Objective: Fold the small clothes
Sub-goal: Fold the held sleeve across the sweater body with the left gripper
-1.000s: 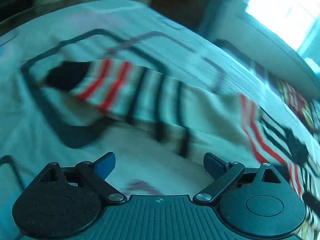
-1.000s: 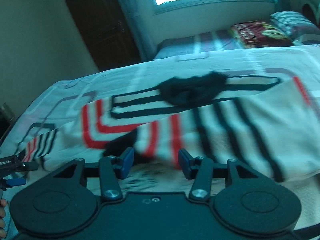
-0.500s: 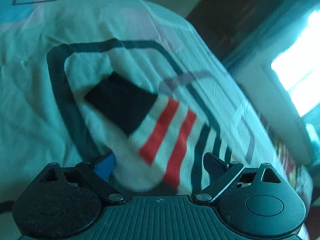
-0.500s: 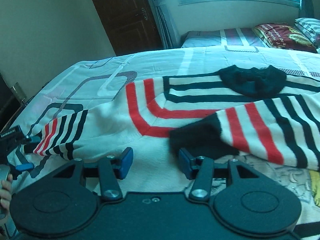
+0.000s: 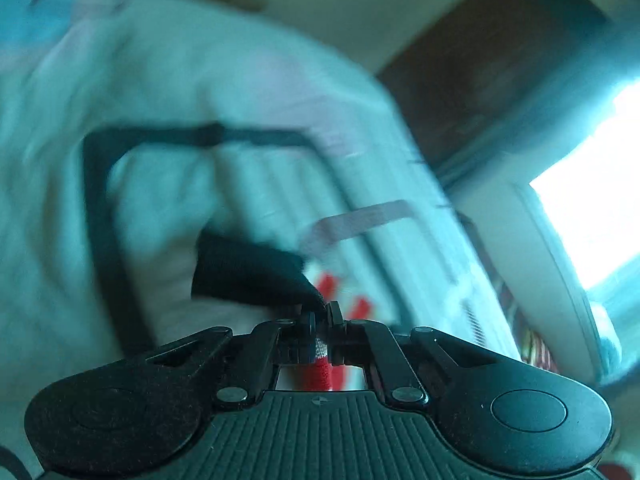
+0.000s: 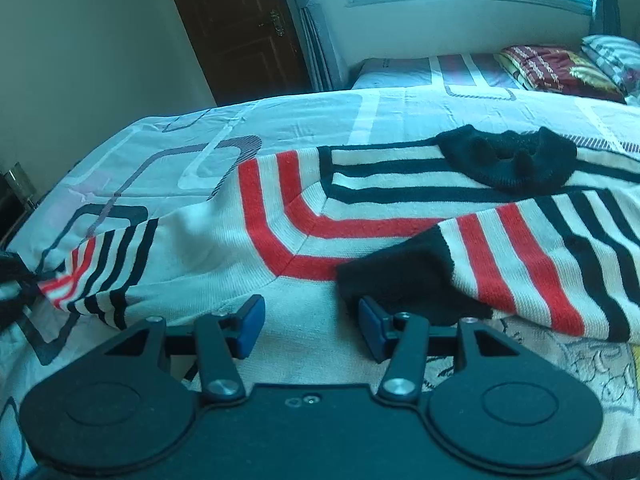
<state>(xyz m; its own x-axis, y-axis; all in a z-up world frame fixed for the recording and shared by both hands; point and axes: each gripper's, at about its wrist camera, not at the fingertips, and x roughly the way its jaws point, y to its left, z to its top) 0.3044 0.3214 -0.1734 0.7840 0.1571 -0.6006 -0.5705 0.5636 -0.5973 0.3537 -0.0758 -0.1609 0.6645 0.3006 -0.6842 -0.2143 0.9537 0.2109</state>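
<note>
A small white sweater (image 6: 280,216) with red and black stripes lies spread on the bed. Its right sleeve, ending in a black cuff (image 6: 400,276), lies folded across the body. The black collar (image 6: 508,160) is at the far side. My left gripper (image 5: 322,312) is shut on the left sleeve at its black cuff (image 5: 248,272), with red stripes showing between the fingers; the view is blurred. In the right wrist view that sleeve (image 6: 96,276) is pulled up at the far left. My right gripper (image 6: 310,320) is open and empty, just in front of the right cuff.
The bed has a pale sheet (image 6: 280,128) with dark rounded-rectangle outlines. Pillows and a patterned blanket (image 6: 552,68) lie at the far end under a window. A dark wooden door (image 6: 240,28) stands at the back left.
My left gripper has closed on the left sleeve near the cuff and lifted it. My right gripper has stayed open and moved slightly nearer the folded right cuff.
</note>
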